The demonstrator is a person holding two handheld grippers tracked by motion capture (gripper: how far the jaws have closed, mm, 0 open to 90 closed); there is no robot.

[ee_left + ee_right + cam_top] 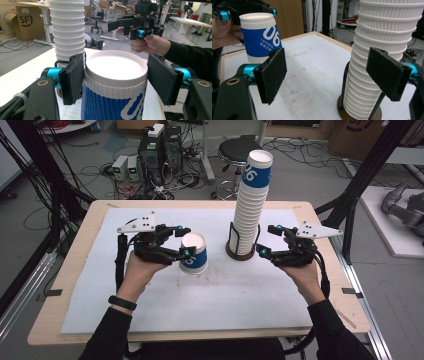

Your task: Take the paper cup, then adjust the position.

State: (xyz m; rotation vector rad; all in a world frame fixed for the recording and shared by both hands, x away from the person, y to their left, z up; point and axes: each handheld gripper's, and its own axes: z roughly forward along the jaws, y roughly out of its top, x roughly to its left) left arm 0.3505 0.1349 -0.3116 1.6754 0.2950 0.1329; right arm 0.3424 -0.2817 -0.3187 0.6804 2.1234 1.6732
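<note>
The left tongs (pixel 186 241) were seen clamped on a blue-and-white paper cup (pixel 193 252), one pad on each side just under its rim. In the left gripper view the cup (pixel 115 85) sat between the two pads, with the left pad (pixel 73 77) pressed against the ribbed white band; whether the right pad touched could not be told from that view. The cup was held upright, mouth up, and whether its base met the bench could not be told. It lay ahead of the left tongs, toward the middle of the bench (pixel 75 265).

The right tongs (pixel 267 240) were held apart, with nothing between the pads. Just beside them, on the side facing the left tongs, the tall stack of white cups (pixel 250 205) was standing in a wire holder on a round brown base (pixel 240 255). In the right gripper view the stack (pixel 384 57) rose close behind the right-hand pad (pixel 387 72), and no contact could be made out.

Between the two tongs a bare strip of white mat (pixel 220 290) was left open. The held cup and the stack were near each other but apart. Open mat was also noted behind both hands, toward the near bench edge.
</note>
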